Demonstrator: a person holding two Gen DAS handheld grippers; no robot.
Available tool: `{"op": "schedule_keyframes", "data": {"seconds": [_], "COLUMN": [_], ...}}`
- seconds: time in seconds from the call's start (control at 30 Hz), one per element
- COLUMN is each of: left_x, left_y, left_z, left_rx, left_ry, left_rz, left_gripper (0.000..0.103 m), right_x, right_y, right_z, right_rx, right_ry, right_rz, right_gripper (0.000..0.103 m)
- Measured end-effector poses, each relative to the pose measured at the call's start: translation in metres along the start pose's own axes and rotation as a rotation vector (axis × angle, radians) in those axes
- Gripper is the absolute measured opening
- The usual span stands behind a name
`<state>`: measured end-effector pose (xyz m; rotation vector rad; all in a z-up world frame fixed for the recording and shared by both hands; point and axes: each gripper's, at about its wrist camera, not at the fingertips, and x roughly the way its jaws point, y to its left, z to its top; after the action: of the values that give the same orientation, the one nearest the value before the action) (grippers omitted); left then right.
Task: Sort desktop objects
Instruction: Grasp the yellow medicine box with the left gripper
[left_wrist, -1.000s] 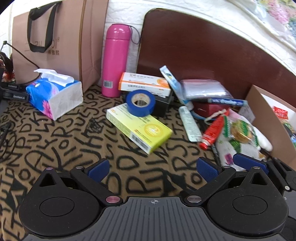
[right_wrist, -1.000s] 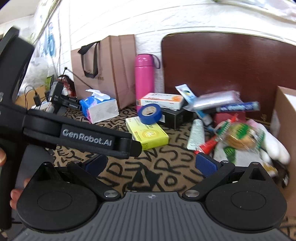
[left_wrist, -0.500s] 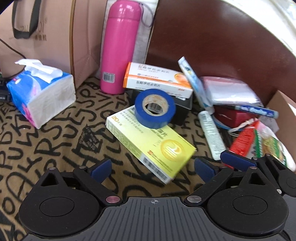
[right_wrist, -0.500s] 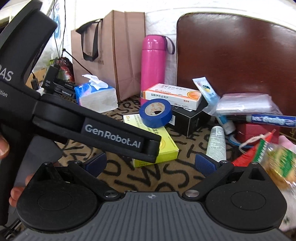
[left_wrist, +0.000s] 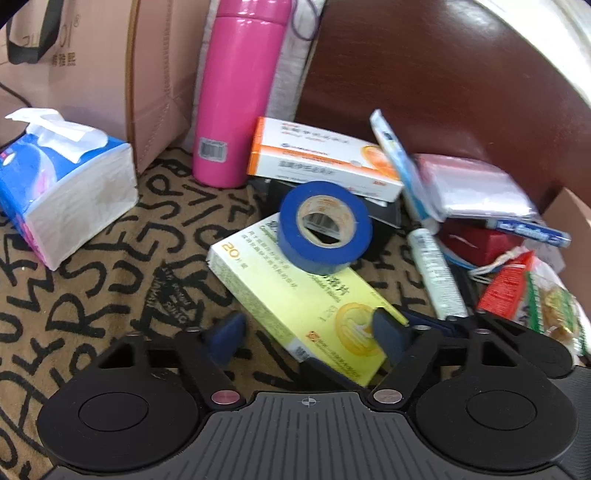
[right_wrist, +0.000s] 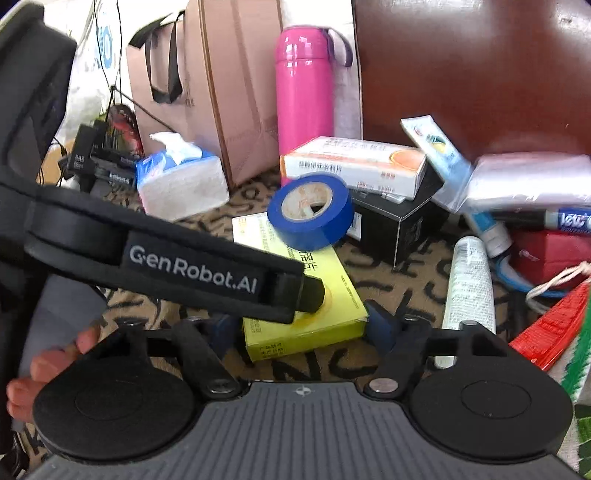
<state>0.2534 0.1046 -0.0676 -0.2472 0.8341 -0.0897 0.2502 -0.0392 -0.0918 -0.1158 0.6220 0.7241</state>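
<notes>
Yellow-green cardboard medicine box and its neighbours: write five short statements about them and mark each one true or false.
1. The blue tape roll rests on the yellow-green cardboard medicine box. True.
2. The pink metal flask lies on its side. False: it stands upright.
3. The white-and-orange carton sits on a black box. True.
4. The blue-and-white tissue pack is sealed. False: a tissue sticks out of its top.
5. The white tube lies on the yellow-green box. False: it lies on the patterned cloth beside it.

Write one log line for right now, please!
left gripper: jaws just closing around yellow box, not gripping | right gripper: jaws just closing, same box between, contact unclear | blue tape: on box
</notes>
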Motion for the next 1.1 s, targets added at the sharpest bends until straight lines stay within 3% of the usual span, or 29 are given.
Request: {"op": "schedule_keyframes", "data": {"seconds": [0.3,0.57,0.97,1.1], "left_x": [-0.022,-0.052,-0.102,-0.109], "left_y": [-0.021,-0.06,-0.113,-0.122], "left_z": [-0.02,-0.06,-0.142,-0.151], "left_rx": [0.036,0.084,0.163,0.187], "left_ry": [0.031,0.042,0.09,0.088], "left_rz": [-0.032,-0.042,-0.151,-0.16], "left_gripper": [0.04,0.029,0.029,0.038], "right_x": [-0.032,-0.082,-0.178,-0.195], "right_y": [0.003,0.001,0.013,0.014], "right_z": [-0.02,-0.05,-0.122,-0.133], "right_rx": [0.024,0.116,0.102,0.115], "right_ry": [0.016,0.029,0.032,0.015], "right_rz": [-0.044,-0.058,-0.105,-0.121], "right_gripper": [0.073,0.073,0.073,0.074]}}
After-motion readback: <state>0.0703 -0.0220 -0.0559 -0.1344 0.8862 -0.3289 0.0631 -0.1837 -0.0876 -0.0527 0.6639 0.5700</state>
